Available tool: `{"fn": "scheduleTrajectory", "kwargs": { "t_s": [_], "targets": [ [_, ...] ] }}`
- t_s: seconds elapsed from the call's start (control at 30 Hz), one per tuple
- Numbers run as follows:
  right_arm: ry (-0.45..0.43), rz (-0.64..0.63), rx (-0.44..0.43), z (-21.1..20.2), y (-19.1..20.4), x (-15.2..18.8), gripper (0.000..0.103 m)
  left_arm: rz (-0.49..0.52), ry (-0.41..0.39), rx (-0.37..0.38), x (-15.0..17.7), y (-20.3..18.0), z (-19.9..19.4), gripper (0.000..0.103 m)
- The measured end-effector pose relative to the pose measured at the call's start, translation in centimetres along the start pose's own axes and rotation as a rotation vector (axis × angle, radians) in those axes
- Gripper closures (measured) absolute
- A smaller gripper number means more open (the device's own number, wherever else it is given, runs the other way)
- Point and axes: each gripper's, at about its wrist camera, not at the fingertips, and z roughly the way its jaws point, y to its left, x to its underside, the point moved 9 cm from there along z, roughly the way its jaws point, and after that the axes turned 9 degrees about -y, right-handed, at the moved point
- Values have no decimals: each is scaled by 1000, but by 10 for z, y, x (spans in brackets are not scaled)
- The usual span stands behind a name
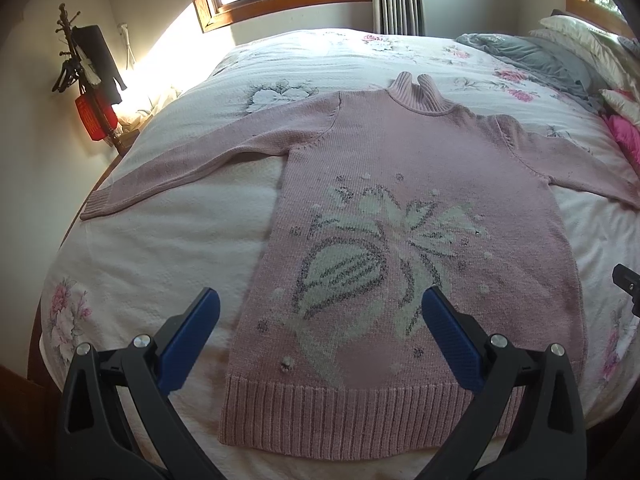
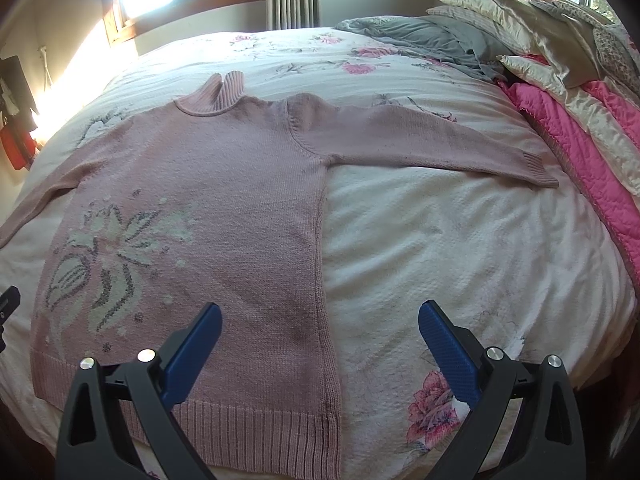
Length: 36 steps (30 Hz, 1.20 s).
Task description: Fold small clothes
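Observation:
A pink knit sweater point(image 1: 400, 184) point(image 2: 224, 200) with a pale flower pattern lies flat and face up on the bed, both sleeves spread out to the sides and the ribbed hem nearest me. My left gripper point(image 1: 320, 304) hovers open above the lower left part of the sweater, nothing between its blue pads. My right gripper point(image 2: 320, 316) is open too, held over the sweater's right side seam near the hem. The tip of the other gripper shows at each view's edge.
The bed point(image 2: 440, 240) has a white floral cover. Grey bedding point(image 2: 432, 40), pillows point(image 2: 520, 12) and a pink quilt point(image 2: 580, 140) are piled at the far right. A coat stand with a red bag point(image 1: 94, 116) is on the left by the wall.

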Motion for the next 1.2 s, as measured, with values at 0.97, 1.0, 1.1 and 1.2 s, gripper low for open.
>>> {"fn": "scheduleTrajectory", "kwargs": {
  "t_s": [0.97,1.0,1.1,1.2],
  "targets": [
    [32,225,58,87,-163,-56,4,-97,78,169,-41,-71,87,3],
    [40,247,80,96,-184,-63,4,-100,77,177,-51,-82,94,3],
    [51,315,156,125,-251,-85,4,-76,74,194,-77,-119,113,3],
    [78,373,187,155,-307,-100,4,-53,74,222,-99,-157,129,3]
  ]
}}
